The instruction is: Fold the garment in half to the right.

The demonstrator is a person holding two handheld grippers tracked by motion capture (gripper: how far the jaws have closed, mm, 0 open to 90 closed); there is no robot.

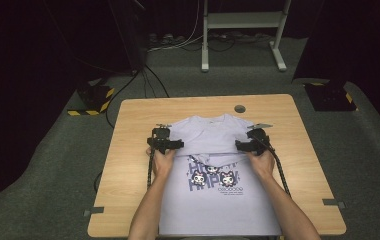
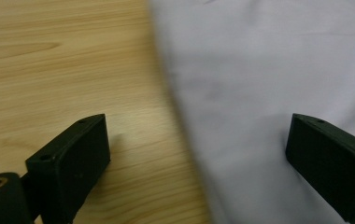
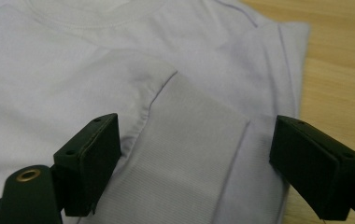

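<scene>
— What's on your left side?

— My left gripper sits at the left edge of the lilac T-shirt, up near its shoulder. In the left gripper view its jaws stand wide apart, released, with nothing between them but surface: one jaw hangs over the bare wooden bench, the other over the lilac cloth. The shirt's edge runs between the two.

— And the shirt itself?

— It lies flat in the middle of the bench, collar away from me, hem at the near edge. The upper part looks folded down, so plain fabric meets the cartoon print across the chest. A small round grommet sits in the bench beyond the collar.

— Your right side?

— My right gripper is at the shirt's right shoulder. In the right gripper view its jaws are also spread, gripping nothing. Between them lies a folded-in sleeve, its ribbed inner face up, with the collar farther ahead and a strip of bench at the far right. Whether the jaw tips touch the cloth, I cannot tell.
</scene>
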